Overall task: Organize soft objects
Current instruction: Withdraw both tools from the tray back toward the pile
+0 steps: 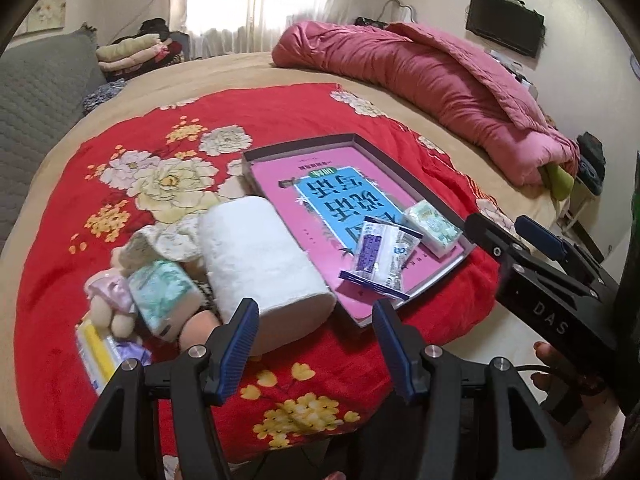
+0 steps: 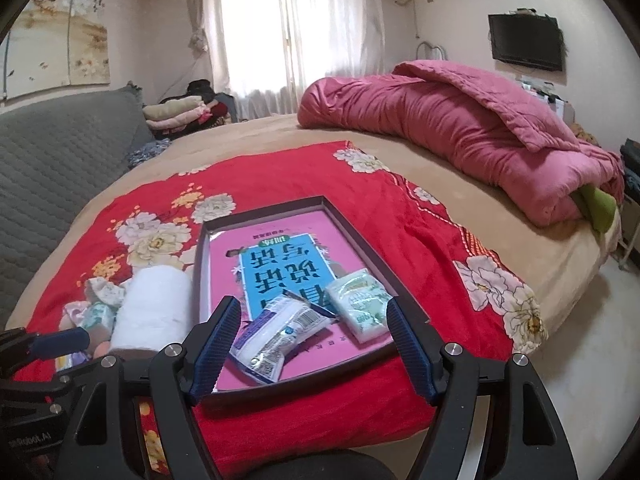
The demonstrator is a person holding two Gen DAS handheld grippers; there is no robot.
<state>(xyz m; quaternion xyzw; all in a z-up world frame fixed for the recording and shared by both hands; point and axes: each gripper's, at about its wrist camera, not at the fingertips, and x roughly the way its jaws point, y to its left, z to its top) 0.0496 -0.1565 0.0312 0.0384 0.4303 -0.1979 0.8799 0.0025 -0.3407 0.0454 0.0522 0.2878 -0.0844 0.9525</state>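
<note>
On the bed's red blanket, I see two packets in the tray, toilet roll just left of it. Left gripper and right gripper: jaws apart, nothing held.

A bedroom lit by daylight

White sheer curtains are hung far; a black wall-mounted television is fixed right, a grey quilted headboard left.

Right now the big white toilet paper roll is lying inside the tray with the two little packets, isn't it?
Not quite. The toilet paper roll lies outside the tray, beside it on the red blanket. Only the two little packets lie inside. The left wrist view shows it.
</note>
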